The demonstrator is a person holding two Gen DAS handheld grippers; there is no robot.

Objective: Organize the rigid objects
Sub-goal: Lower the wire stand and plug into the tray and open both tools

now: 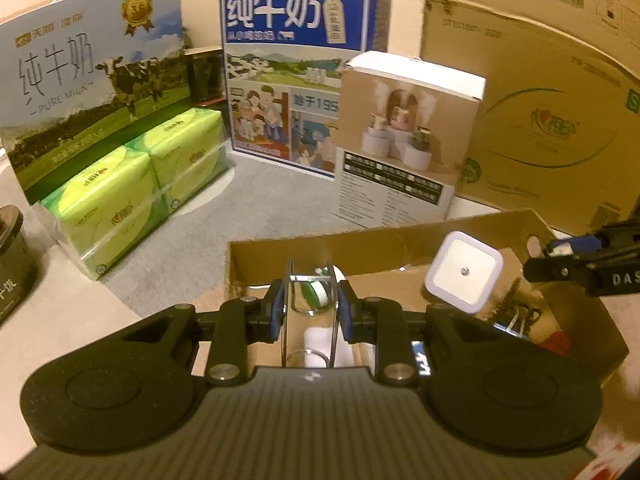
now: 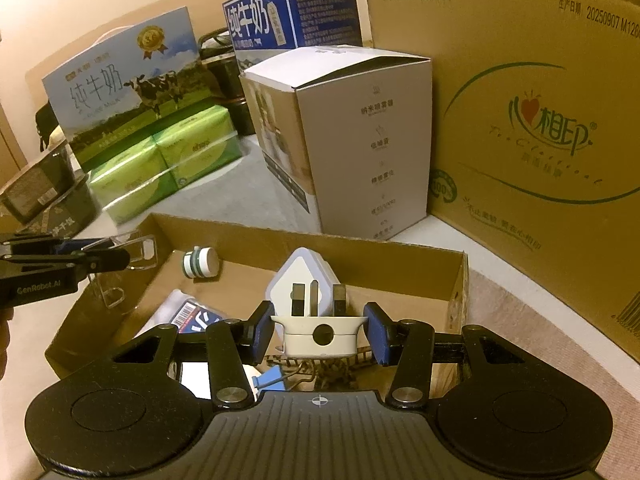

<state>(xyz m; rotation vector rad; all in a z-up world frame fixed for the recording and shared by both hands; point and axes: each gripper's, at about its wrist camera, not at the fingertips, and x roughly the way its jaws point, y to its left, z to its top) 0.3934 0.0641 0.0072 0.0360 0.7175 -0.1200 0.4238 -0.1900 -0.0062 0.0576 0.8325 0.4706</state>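
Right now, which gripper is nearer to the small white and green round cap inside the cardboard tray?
Left. The left gripper hangs just above the small white and green round cap, while the right gripper is farther along the cardboard tray.

Milk cartons (image 1: pixel 298 76), green tissue packs (image 1: pixel 136 188) and a humidifier box (image 1: pixel 404 140) stand behind.

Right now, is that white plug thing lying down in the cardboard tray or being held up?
Held up. The right tongs grip the white plug by its sides, prongs showing, above the cardboard tray.
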